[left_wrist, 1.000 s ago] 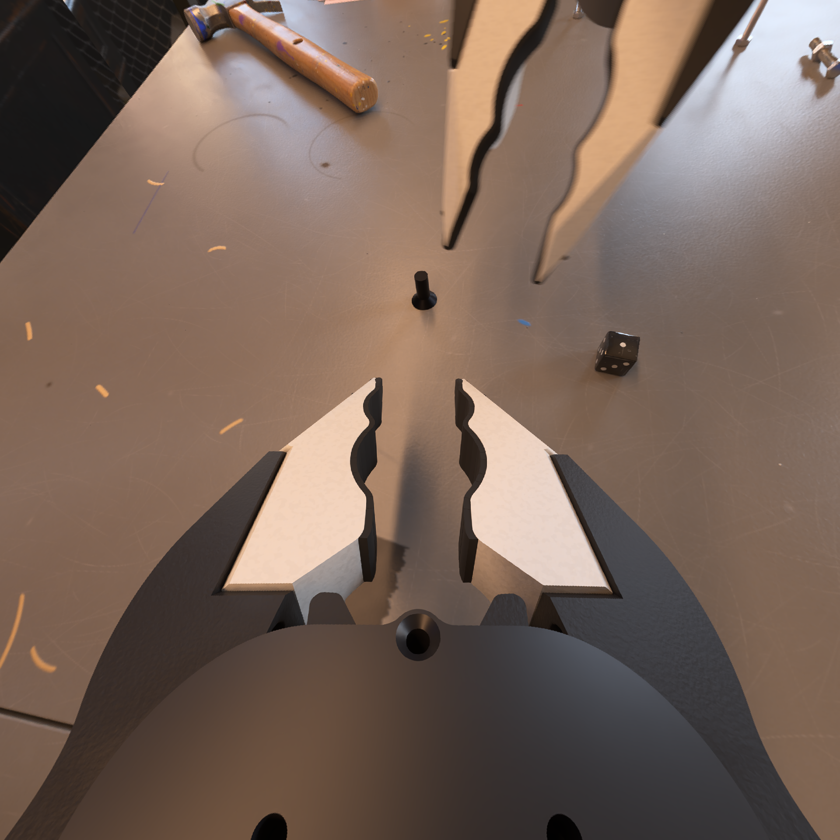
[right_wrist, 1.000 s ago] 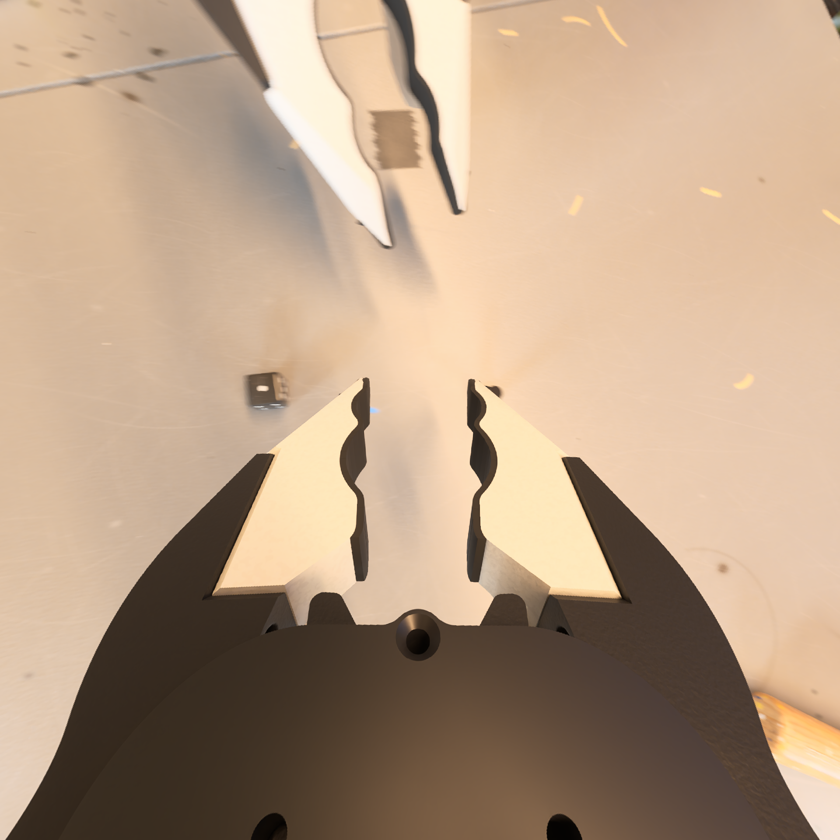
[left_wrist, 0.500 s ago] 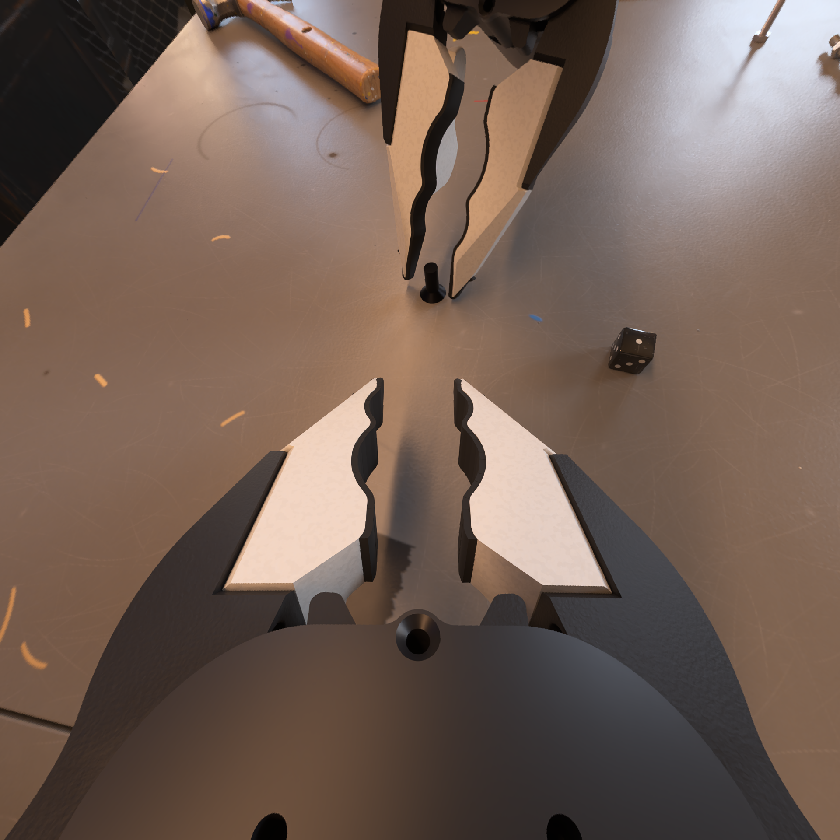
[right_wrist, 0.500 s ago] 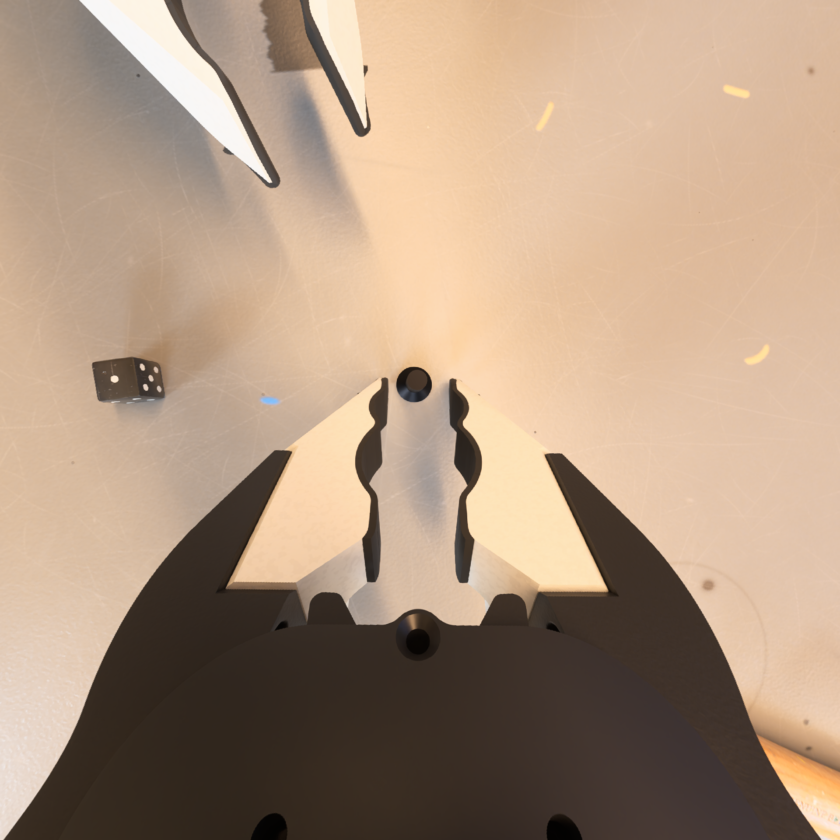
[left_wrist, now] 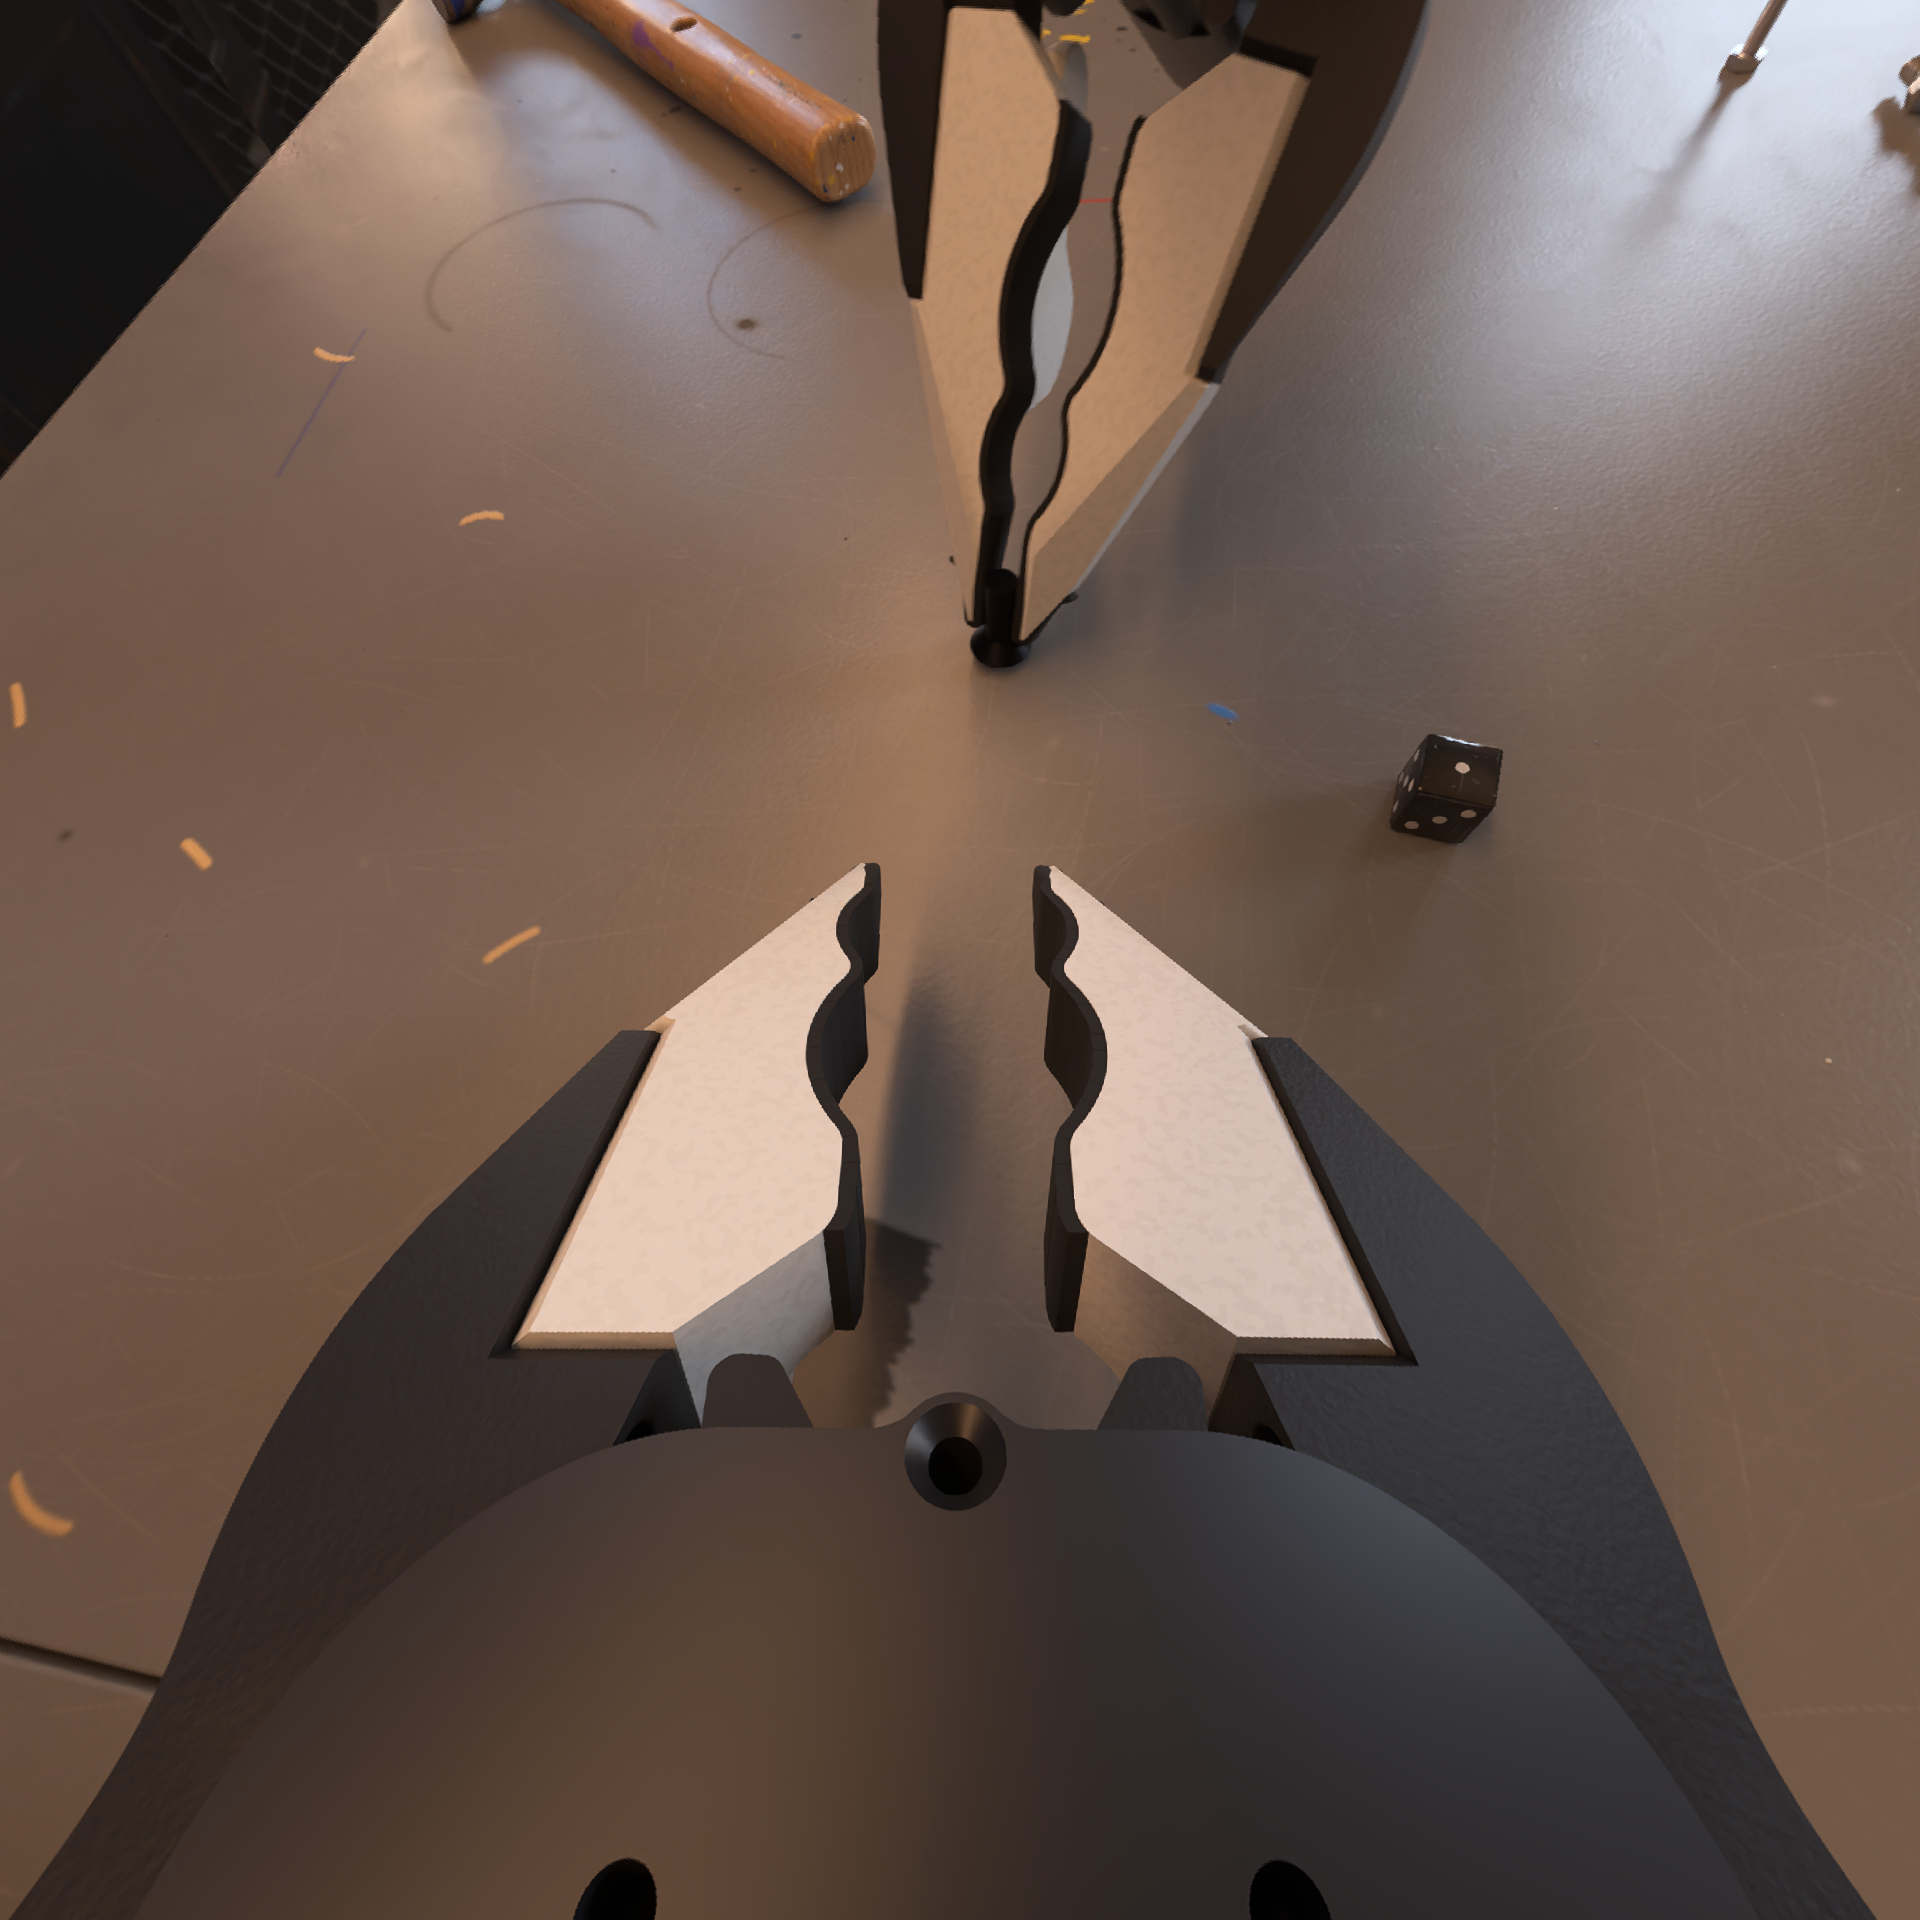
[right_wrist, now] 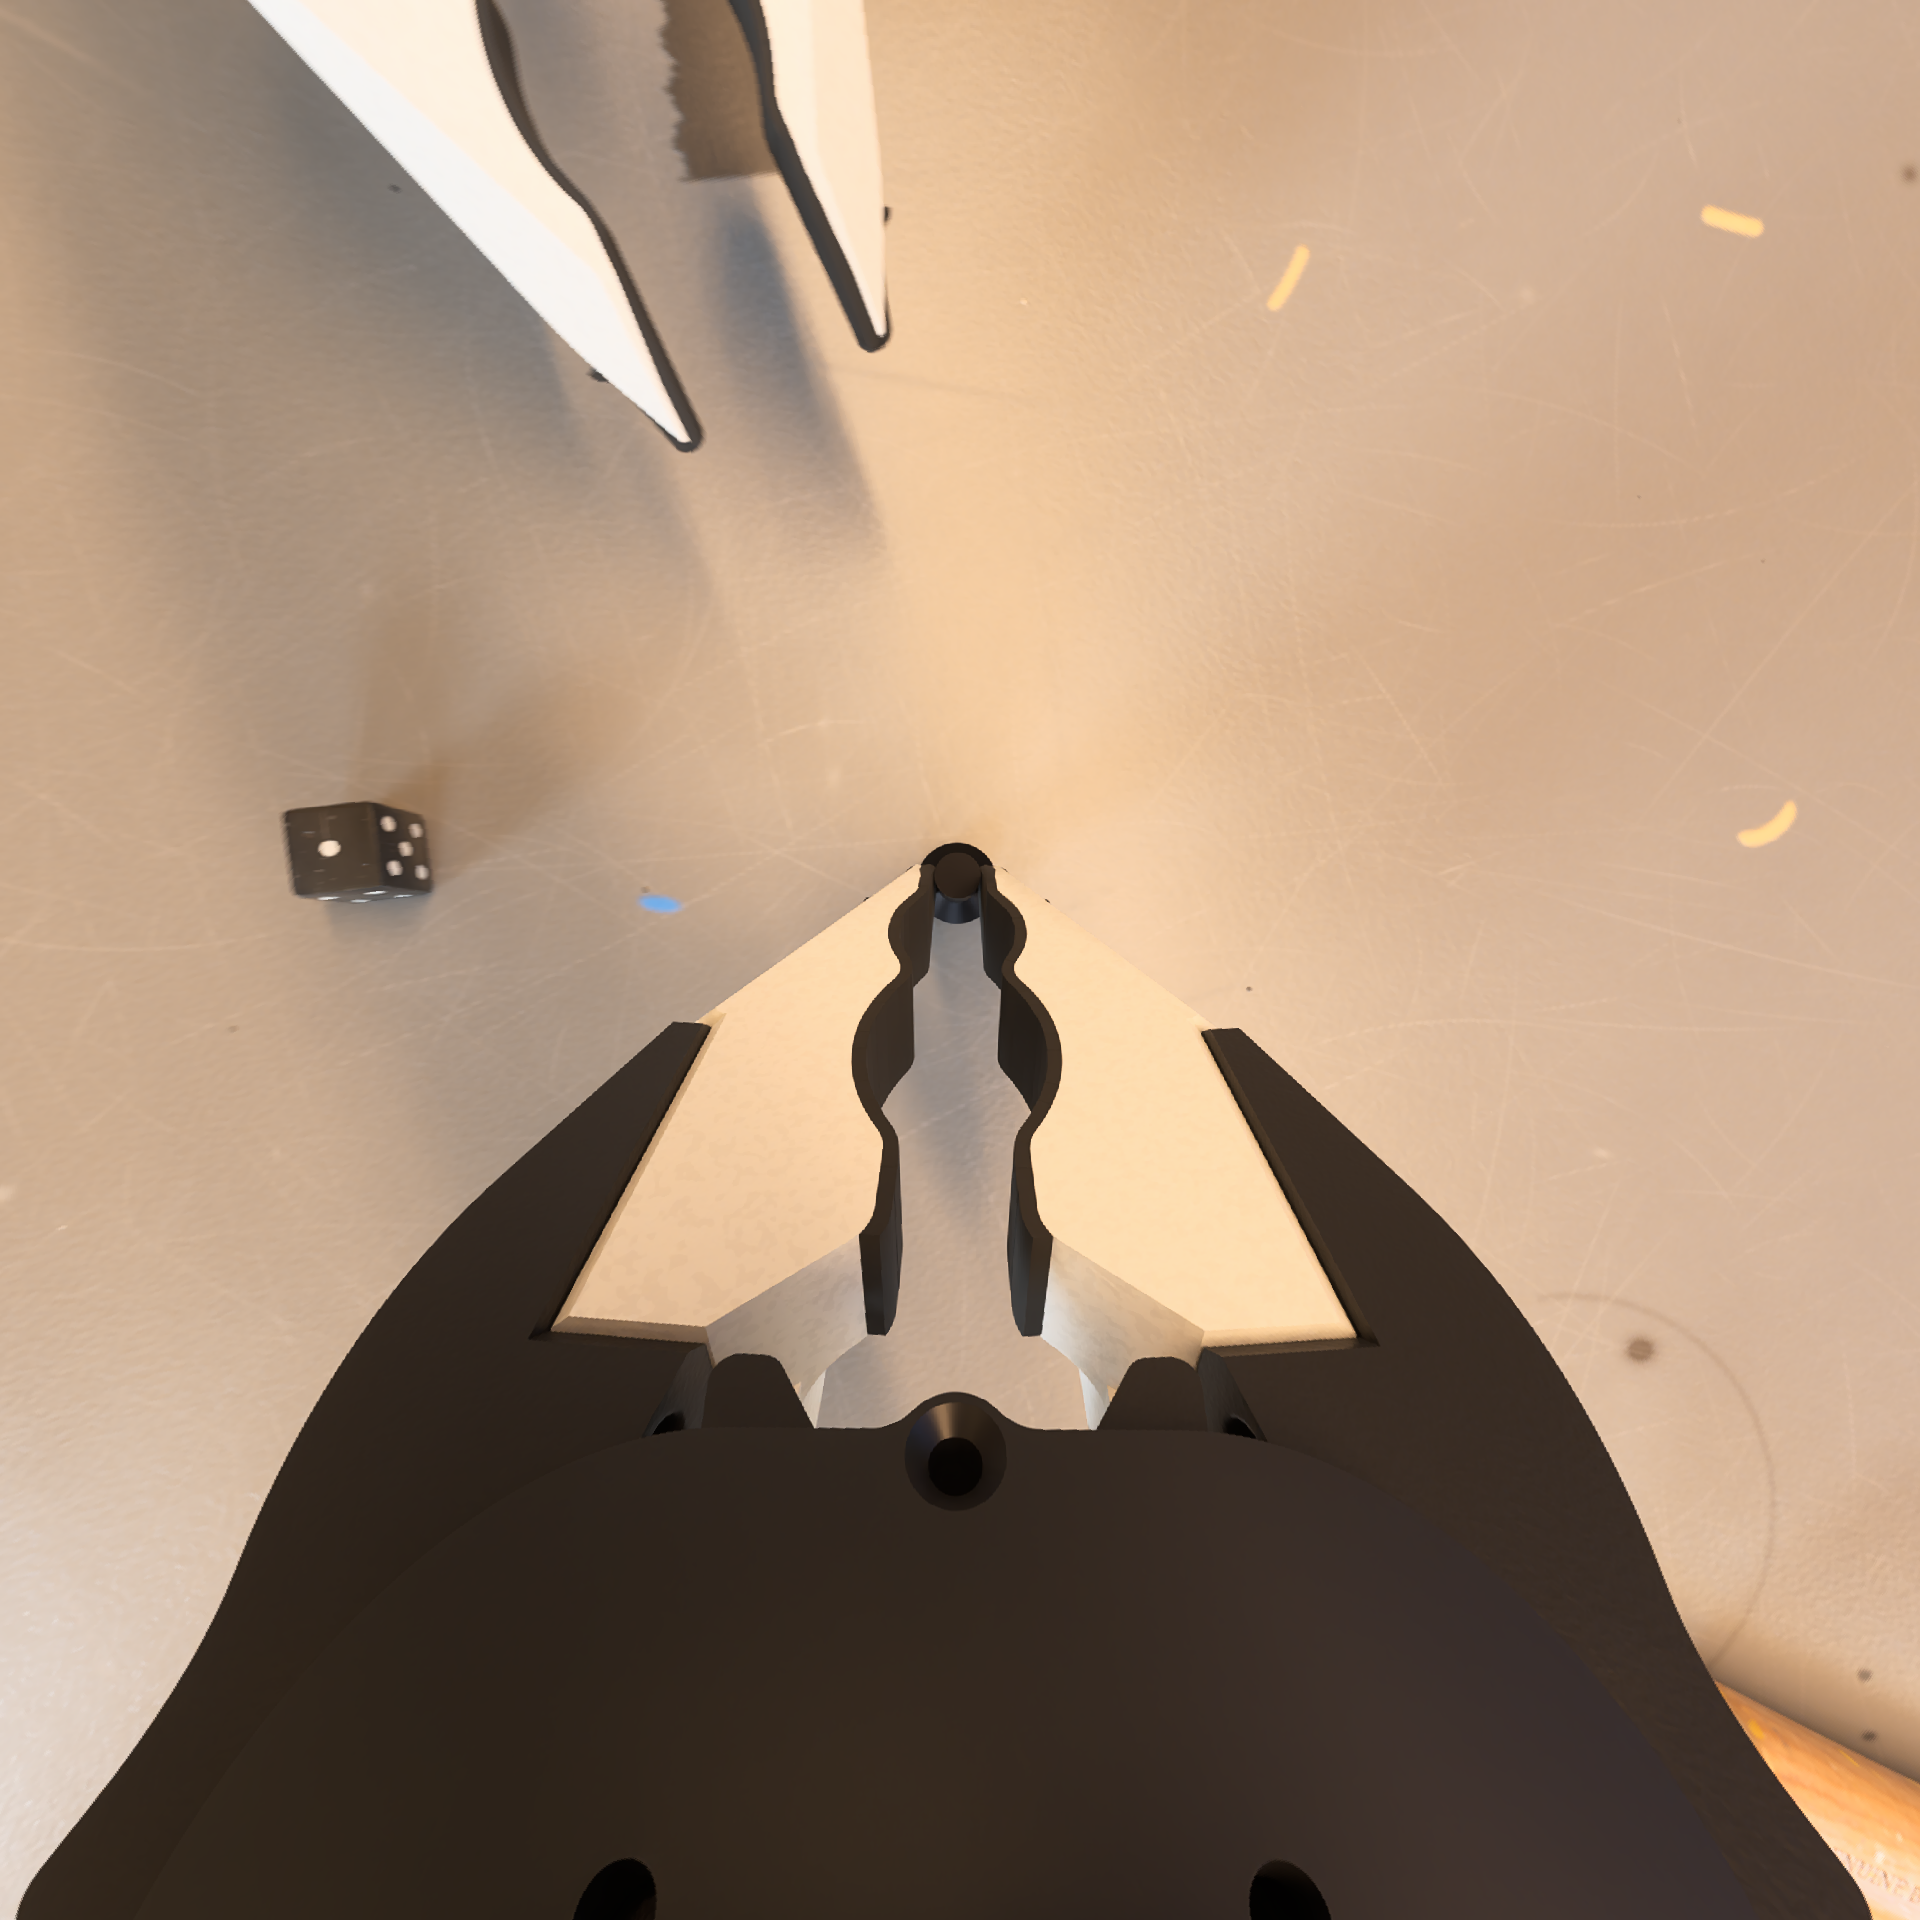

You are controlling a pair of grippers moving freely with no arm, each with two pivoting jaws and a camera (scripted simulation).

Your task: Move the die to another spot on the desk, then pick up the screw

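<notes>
Two grippers showed in the left wrist view. The left gripper (left_wrist: pixel 956 873) hung low over the bench (left_wrist: pixel 416 727) with its fingers (left_wrist: pixel 748 1091) spread apart and nothing between them. Ahead of it the right gripper (left_wrist: pixel 1003 613) stood tip-down on the bench, its fingers drawn in around the black screw (left_wrist: pixel 1000 636), which stood head-down with its shank between the tips. The die (left_wrist: pixel 1446 788) lay on the bench to the right of the screw, apart from both grippers. A wooden hammer handle (left_wrist: pixel 727 94) lay far off at the top left, and a small metal fastener (left_wrist: pixel 1745 52) near the top right edge.

From the right wrist view, the right gripper (right_wrist: pixel 956 883) looked nearly straight down. Its fingers (right_wrist: pixel 1122 1091) were pinched on the screw (right_wrist: pixel 956 878), the tips almost meeting on either side of the shank. The die (right_wrist: pixel 358 850) sat to the left on the bench (right_wrist: pixel 1455 623), clear of the fingers. The left gripper (right_wrist: pixel 779 384) hung above the bench at the top, fingers parted.

Judging from this, the die appeared already set down, and the screw step was in hand: the grasp looked made, the lift not yet begun. The next move called for a straight, steady rise; the pinch was at the very tips on a slim shank, so a tilt or jerk might let it slip.
</notes>
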